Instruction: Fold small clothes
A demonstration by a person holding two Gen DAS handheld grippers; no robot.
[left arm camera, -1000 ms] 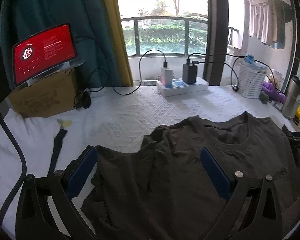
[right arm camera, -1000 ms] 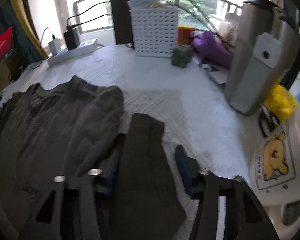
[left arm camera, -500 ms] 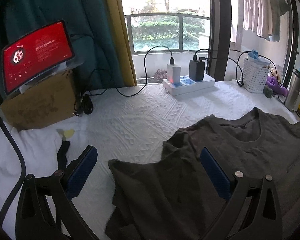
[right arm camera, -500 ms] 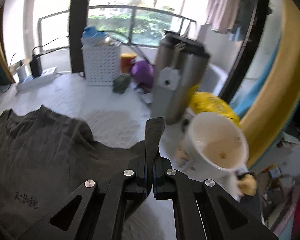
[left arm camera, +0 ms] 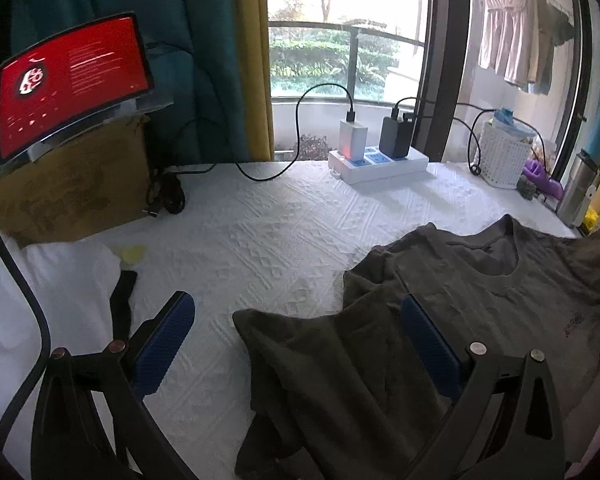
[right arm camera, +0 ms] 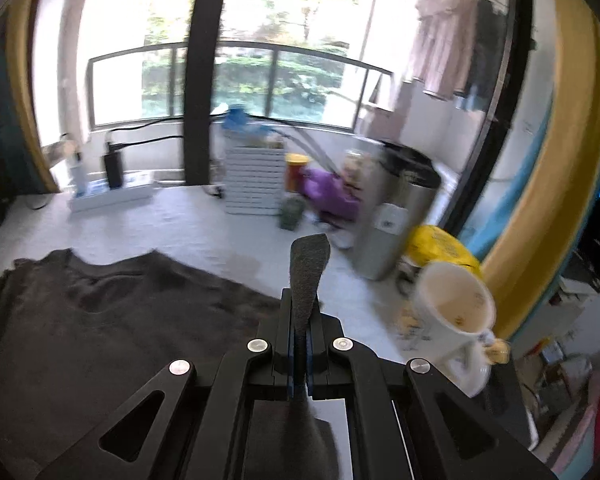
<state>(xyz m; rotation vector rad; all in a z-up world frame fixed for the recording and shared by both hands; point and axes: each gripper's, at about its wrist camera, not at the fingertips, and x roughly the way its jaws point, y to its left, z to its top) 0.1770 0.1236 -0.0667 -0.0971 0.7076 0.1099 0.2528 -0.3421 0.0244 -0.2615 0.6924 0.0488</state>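
A dark grey T-shirt (left arm camera: 480,304) lies spread on the white textured table cover, neckline toward the window. My left gripper (left arm camera: 296,332) stands open just above its left sleeve (left arm camera: 300,340), blue pads on either side and clear of the cloth. In the right wrist view my right gripper (right arm camera: 300,332) is shut on the shirt's other sleeve (right arm camera: 309,268), whose edge sticks up between the pads; the body of the T-shirt (right arm camera: 112,320) hangs away to the left, lifted off the table on that side.
A power strip (left arm camera: 380,162) with chargers and cables sits at the back. A red-screened tablet (left arm camera: 72,80) rests on a cardboard box (left arm camera: 72,196) at left. White basket (left arm camera: 500,156), steel flask (right arm camera: 396,224), yellow bag (right arm camera: 440,244) and a mug (right arm camera: 456,316) crowd the right edge. White cloth (left arm camera: 40,292) lies at left.
My right gripper closed on the sleeve and lifted it up off the table, tilting its view toward the window. The left gripper drifted left along the shirt, staying open.
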